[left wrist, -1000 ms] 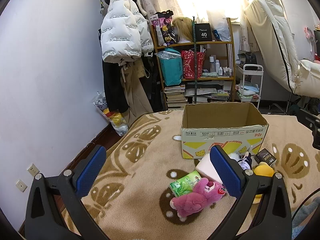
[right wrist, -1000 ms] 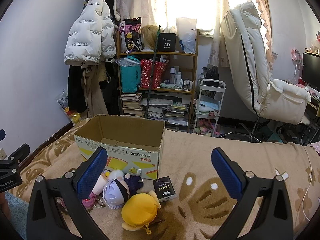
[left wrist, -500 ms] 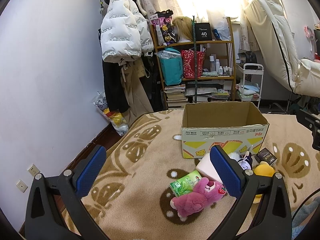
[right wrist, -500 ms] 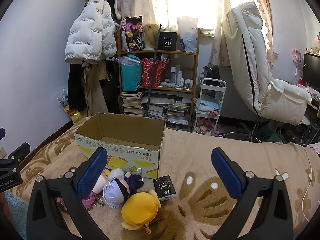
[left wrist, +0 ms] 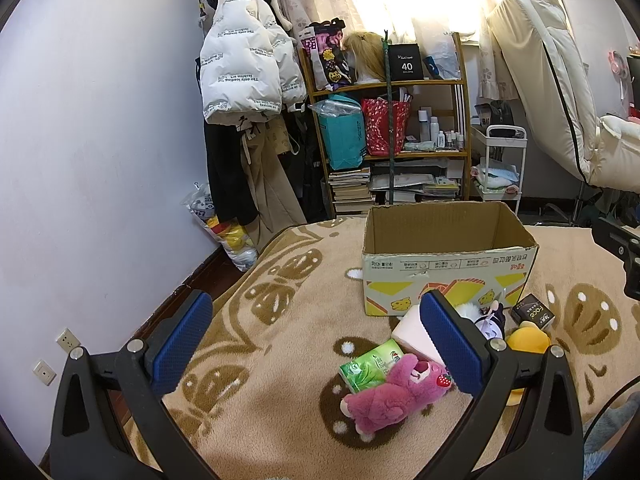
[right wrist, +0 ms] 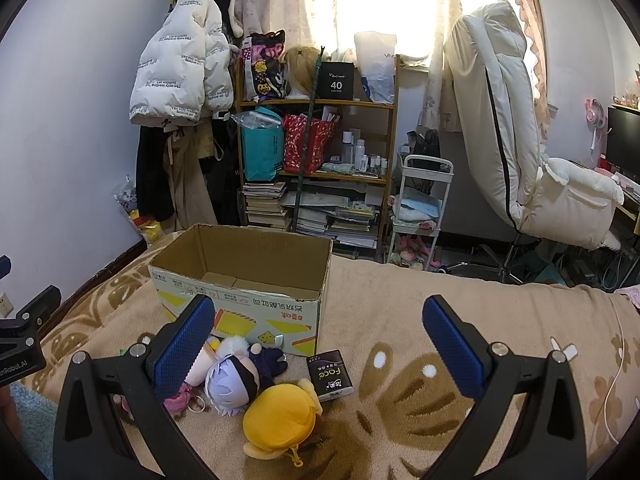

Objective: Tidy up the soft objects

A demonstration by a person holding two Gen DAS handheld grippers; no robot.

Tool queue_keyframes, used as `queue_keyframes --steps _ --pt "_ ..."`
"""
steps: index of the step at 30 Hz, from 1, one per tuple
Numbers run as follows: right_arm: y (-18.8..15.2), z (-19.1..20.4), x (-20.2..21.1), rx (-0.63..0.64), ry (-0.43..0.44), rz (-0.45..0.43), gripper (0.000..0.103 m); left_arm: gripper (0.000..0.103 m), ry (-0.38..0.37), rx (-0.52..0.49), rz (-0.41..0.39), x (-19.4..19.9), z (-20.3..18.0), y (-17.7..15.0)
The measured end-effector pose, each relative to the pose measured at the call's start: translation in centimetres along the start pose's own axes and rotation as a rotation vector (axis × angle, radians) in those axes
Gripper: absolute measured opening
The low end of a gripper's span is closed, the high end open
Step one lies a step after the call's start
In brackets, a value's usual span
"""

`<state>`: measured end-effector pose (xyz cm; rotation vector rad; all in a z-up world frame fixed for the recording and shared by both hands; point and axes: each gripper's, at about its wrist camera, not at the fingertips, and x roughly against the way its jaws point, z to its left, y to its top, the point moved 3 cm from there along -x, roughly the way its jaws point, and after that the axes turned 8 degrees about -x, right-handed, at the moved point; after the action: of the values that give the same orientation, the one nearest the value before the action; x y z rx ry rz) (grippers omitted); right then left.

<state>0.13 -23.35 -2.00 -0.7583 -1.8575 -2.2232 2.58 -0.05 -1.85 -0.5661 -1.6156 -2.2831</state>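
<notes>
Hovering over beige patterned blanket, both grippers spread wide, nothing held: left gripper, right gripper. Open cardboard box upright, looks empty. In front of it: pink plush bear touching green tissue pack, yellow plush, white-haired doll (beside black Face-labelled pack).

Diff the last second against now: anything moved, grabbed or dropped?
Nothing visibly changed. Both claws, left and right, hang open and empty over the blanket. Pink bear, yellow plush and the rest of the pile sit where they were in front of the empty cardboard box.
</notes>
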Motion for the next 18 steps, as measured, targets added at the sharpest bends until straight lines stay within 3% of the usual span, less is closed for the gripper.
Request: queue_keyframes --steps 18 --pt "-0.3 0.09 -0.21 0.002 -0.006 0.009 0.103 0.102 0.006 -0.013 0.012 -0.35 0.01 -0.3"
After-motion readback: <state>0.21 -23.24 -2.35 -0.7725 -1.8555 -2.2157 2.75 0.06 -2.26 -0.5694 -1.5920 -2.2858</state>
